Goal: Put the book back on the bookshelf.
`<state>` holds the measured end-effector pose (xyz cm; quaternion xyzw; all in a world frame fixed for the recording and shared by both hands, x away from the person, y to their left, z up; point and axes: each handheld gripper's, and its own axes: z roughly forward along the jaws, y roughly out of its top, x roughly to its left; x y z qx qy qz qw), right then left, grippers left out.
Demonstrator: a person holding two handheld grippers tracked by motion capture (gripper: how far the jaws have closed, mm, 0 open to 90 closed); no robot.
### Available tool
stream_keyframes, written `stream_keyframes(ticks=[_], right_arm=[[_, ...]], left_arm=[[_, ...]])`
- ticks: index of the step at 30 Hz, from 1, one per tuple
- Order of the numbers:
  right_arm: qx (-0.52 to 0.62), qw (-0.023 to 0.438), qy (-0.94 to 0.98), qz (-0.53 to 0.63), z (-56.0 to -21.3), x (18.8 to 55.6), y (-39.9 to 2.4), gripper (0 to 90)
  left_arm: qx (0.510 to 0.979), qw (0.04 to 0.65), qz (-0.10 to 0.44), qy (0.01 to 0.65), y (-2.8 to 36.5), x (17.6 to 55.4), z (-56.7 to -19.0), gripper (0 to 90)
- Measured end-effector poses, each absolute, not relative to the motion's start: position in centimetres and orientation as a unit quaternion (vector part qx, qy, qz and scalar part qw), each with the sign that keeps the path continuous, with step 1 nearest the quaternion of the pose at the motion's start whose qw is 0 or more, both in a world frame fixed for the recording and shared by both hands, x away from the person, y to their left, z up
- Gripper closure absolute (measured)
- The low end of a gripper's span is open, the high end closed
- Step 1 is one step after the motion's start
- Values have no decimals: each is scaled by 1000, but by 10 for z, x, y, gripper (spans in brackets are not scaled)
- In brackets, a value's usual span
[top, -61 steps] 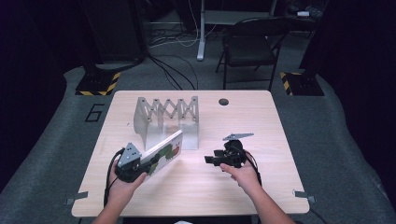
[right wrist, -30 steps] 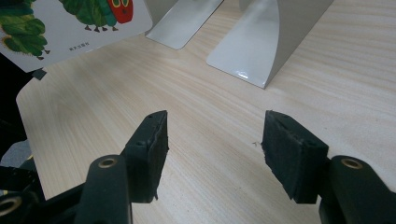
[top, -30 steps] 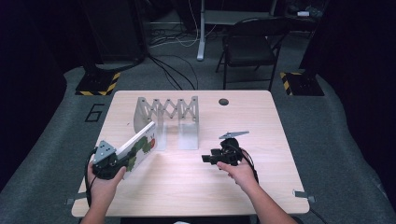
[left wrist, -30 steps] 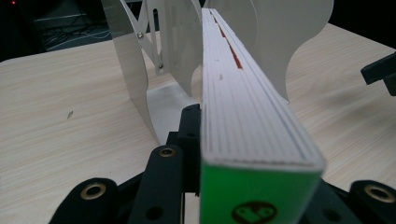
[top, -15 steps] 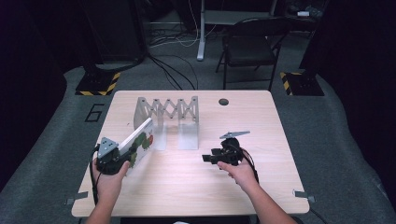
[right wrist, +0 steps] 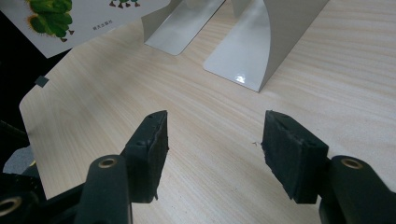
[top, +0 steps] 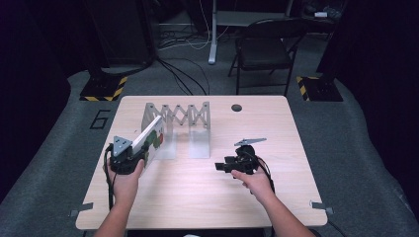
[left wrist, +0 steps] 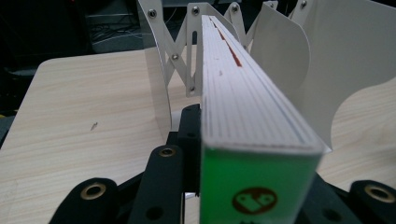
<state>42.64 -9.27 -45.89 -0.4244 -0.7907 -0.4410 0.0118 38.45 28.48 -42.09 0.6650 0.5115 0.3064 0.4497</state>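
A white board book [top: 150,136] with a green spine [left wrist: 254,186] is held edge-up in my left gripper [top: 138,150], which is shut on it. The book points at the left end of a white accordion rack [top: 180,118], and its far end lies beside the rack's leftmost panel [left wrist: 156,70]. In the left gripper view a black finger [left wrist: 189,135] presses the book's left face. My right gripper [top: 220,167] rests low over the table to the right of the rack, open with nothing between its pads [right wrist: 212,135]. The book's cover [right wrist: 88,14] and two rack panels [right wrist: 254,42] lie ahead of it.
The wooden table [top: 197,197] has a small dark round spot [top: 236,107] near its far edge. A folding chair [top: 262,49] and floor cables stand beyond the table. Bare wood lies between the two hands.
My left hand has carried the book from the table's middle out to the left, then forward toward the rack's left end. The right hand has stayed still.
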Motion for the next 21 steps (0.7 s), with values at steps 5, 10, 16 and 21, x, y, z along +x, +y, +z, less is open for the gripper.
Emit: stream_keyframes(ticks=[5,10,16,21], right_arm=[[-427,14,-789,-442,-459,426,-93,406],[-428,13,-789,-441,-459,426,-93,406],[-427,17,-787,-444,-459,426,-92,406],[-429,22,-785,-445,-460,427,-93,407]], left_arm=[[666,444,312,512,281,392,-419,754],[662,442,315,516,277,398,-420,754],[662,438,320,517,275,404,-424,754],[661,432,319,524,273,410,-427,754]])
